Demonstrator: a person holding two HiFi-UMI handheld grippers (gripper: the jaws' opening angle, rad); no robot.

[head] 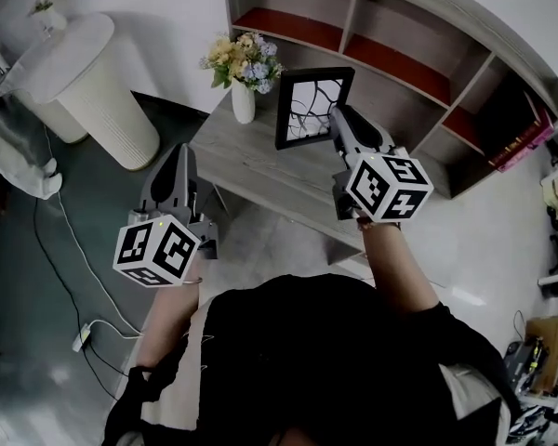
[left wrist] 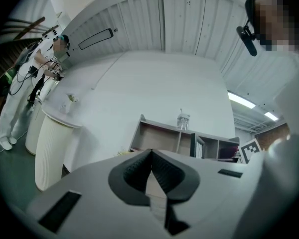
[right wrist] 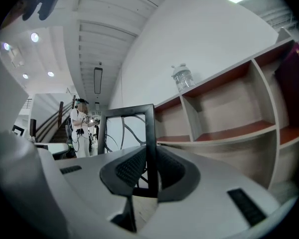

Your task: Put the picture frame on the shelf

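Note:
The black picture frame (head: 312,106), with a white sheet of black curved lines, stands upright over the low wooden table (head: 251,161). My right gripper (head: 336,119) is shut on the frame's right edge; in the right gripper view that rail (right wrist: 150,128) runs up between the jaws of the right gripper (right wrist: 150,159). I cannot tell whether the frame's bottom rests on the table. The open-front shelf (head: 402,59) lies just behind it, its bays (right wrist: 229,111) bare. My left gripper (head: 179,154) hangs shut and empty off the table's left end, the jaws of the left gripper (left wrist: 150,157) touching.
A white vase of flowers (head: 245,71) stands on the table left of the frame. A white ribbed pedestal (head: 86,74) is at far left. A water bottle (right wrist: 182,77) sits on the shelf's top. Books (head: 521,137) fill a right bay. A person in white (left wrist: 25,88) stands far off.

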